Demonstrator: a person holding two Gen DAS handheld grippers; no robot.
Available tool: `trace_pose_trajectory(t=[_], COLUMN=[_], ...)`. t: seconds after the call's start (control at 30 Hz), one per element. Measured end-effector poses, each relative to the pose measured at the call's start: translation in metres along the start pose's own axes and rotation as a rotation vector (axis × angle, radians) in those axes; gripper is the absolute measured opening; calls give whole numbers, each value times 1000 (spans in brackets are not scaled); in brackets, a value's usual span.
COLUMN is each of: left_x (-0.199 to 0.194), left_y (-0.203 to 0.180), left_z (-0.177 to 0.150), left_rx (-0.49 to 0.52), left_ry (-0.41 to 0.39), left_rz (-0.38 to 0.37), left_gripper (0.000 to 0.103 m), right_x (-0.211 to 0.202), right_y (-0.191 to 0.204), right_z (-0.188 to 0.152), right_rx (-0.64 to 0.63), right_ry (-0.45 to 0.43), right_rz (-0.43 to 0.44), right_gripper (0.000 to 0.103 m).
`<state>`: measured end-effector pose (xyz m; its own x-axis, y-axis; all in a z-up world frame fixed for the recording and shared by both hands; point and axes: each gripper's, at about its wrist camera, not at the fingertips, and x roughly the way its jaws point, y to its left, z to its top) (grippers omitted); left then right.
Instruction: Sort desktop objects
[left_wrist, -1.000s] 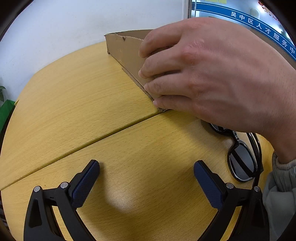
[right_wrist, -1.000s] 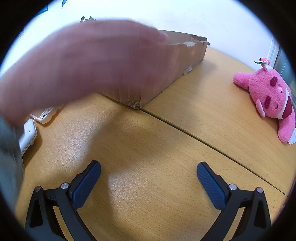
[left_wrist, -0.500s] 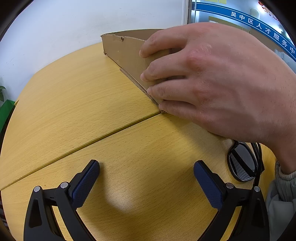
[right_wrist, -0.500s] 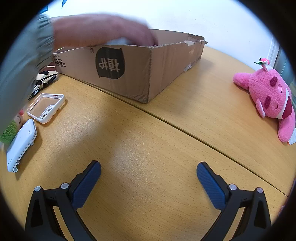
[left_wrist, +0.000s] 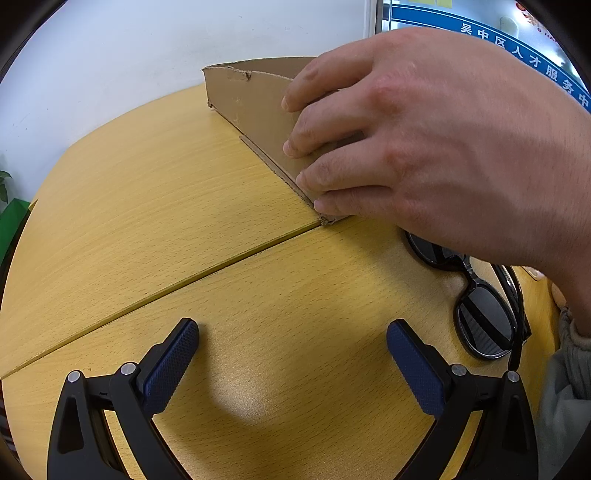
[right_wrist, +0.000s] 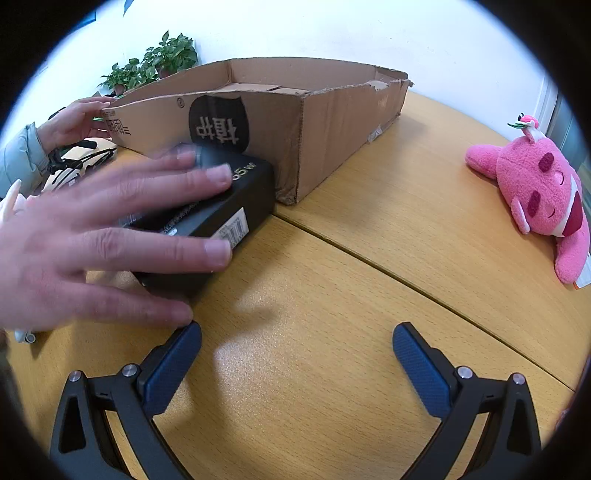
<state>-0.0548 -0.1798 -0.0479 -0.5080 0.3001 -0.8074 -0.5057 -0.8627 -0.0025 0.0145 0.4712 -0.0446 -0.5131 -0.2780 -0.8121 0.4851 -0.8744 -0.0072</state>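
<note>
Both the left gripper (left_wrist: 291, 363) and the right gripper (right_wrist: 295, 365) are resting over the bare worktop (right_wrist: 332, 314) with fingers spread wide, gripping nothing. A bare hand (right_wrist: 92, 243) is pressing a black box (right_wrist: 214, 210) against the cardboard box (right_wrist: 332, 118), while another hand (left_wrist: 424, 147) is gripping that box's corner beside the sunglasses (left_wrist: 480, 314).

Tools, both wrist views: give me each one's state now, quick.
Left tool: open, holding nothing, over bare table.
Right tool: open, holding nothing; a bare hand lies on the black box ahead.
</note>
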Motion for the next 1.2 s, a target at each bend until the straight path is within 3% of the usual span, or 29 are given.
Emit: trace_pose_trajectory(t=[0.73, 1.2], left_x=[0, 1], left_y=[-1, -3], left_z=[2, 3], left_rx=[1, 1], left_ry=[0, 0], left_rz=[0, 0], left_gripper=[103, 103], right_x=[-11, -9], right_y=[12, 14], right_z=[0, 12], right_rx=[1, 86], right_ry=[1, 3], right_rz=[-6, -61], right_gripper=[103, 103])
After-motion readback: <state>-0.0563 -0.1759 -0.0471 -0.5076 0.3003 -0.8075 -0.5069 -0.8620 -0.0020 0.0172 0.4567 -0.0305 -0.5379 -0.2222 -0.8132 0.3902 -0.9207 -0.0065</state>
